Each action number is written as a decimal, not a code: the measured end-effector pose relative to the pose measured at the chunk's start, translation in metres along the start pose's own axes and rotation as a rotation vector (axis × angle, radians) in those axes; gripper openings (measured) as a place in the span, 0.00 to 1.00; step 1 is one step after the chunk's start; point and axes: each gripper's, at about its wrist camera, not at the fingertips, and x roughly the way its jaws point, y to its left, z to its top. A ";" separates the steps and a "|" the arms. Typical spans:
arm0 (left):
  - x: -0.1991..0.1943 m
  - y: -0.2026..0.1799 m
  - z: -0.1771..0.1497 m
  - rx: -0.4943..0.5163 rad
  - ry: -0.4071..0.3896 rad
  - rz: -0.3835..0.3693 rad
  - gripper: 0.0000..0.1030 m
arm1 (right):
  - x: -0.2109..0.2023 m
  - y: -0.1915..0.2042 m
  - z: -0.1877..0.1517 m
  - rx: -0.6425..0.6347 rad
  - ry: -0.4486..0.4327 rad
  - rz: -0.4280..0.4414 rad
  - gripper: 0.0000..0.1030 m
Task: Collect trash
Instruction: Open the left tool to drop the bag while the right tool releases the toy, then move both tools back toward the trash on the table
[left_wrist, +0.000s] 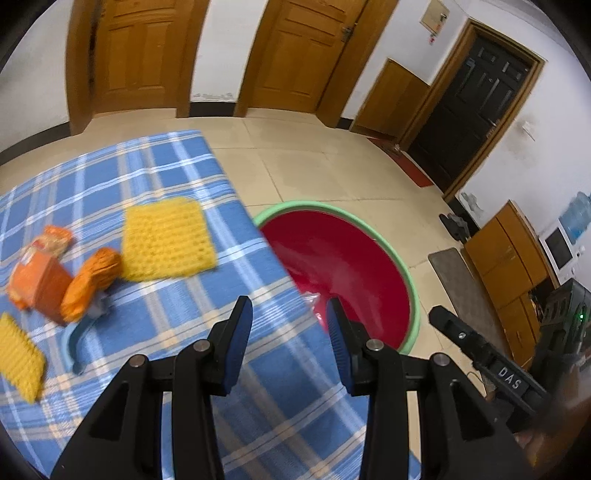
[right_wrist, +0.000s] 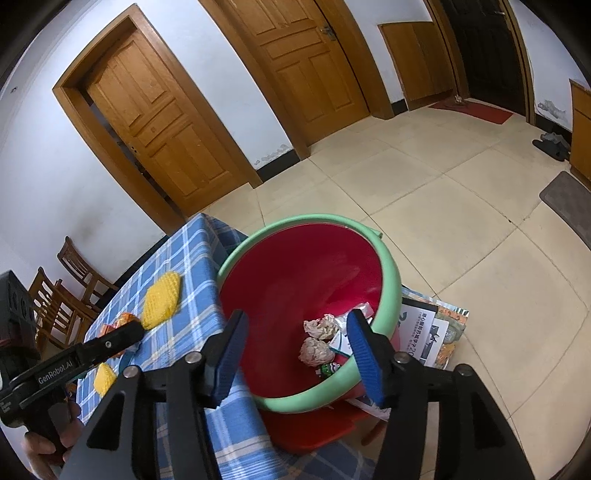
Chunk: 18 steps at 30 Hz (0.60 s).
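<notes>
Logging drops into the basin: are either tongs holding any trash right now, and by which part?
Nothing is held. The left tongs and the right tongs are both open and empty; the crumpled paper lies in the basin.

The left tool (left_wrist: 290, 321) is matte black, with two angular finger arms that carry ribbed blue pads (left_wrist: 239, 341) on their inner faces. Round silver pivot screws sit at its joints. The right tool (right_wrist: 295, 341) has the same build: black linkages, blue ribbed pads (right_wrist: 364, 356) and silver screws. Seen from the other camera, one tool's side bears white lettering "GenRobot.AI", the other's "DAS". A bare-skinned hand (right_wrist: 48, 439) shows at the black handle.
</notes>
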 end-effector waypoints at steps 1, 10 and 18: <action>-0.003 0.002 -0.002 -0.005 -0.003 0.004 0.40 | -0.001 0.003 0.000 -0.003 -0.002 0.002 0.58; -0.039 0.043 -0.021 -0.074 -0.043 0.066 0.40 | -0.012 0.035 -0.008 -0.041 -0.020 0.030 0.63; -0.069 0.082 -0.041 -0.142 -0.072 0.132 0.40 | -0.012 0.063 -0.018 -0.079 -0.018 0.044 0.65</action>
